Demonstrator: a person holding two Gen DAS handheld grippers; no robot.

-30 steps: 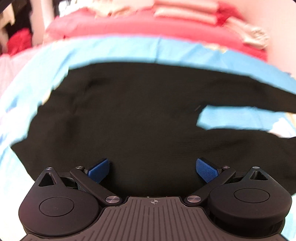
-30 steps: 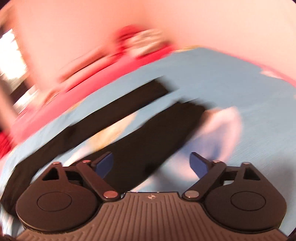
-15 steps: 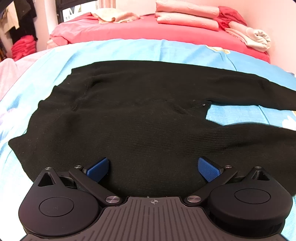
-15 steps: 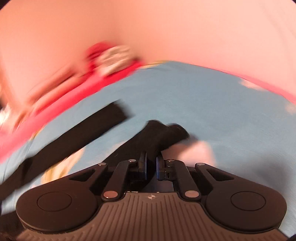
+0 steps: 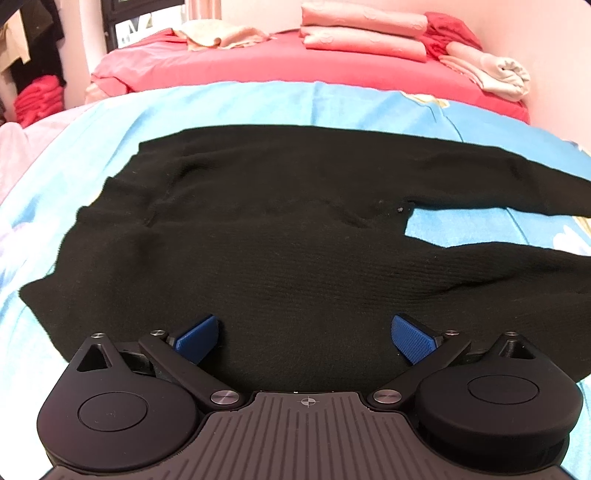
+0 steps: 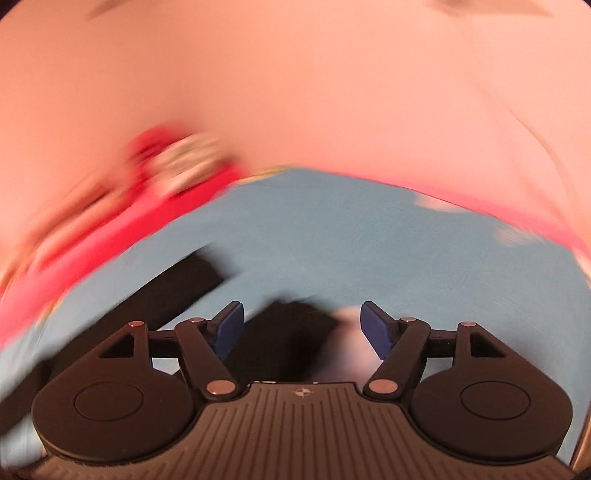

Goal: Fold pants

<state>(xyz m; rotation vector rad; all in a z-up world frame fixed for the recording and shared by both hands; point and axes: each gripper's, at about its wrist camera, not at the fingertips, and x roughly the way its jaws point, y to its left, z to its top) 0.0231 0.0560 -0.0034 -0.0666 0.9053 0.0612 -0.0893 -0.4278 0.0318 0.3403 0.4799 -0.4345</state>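
Black knit pants [image 5: 295, 236] lie flat on a light blue bedsheet [image 5: 240, 103], waist to the left, two legs running off to the right. My left gripper [image 5: 304, 334] is open and empty, low over the near edge of the seat. In the blurred right wrist view, my right gripper [image 6: 303, 326] is open over the cuff end of the near leg [image 6: 291, 332]. The far leg's cuff [image 6: 184, 284] lies to its left. Nothing is held.
A red bedspread [image 5: 258, 62] lies beyond the blue sheet, with folded pink bedding [image 5: 362, 33] and a rolled cream towel [image 5: 495, 74] on it. A pink wall [image 6: 295, 92] stands behind the bed. Red clothes [image 5: 37, 99] are stacked at the far left.
My right gripper shut on the near leg's cuff half a second ago and has now opened again. Its view swung. The left gripper has stayed open in about the same place.
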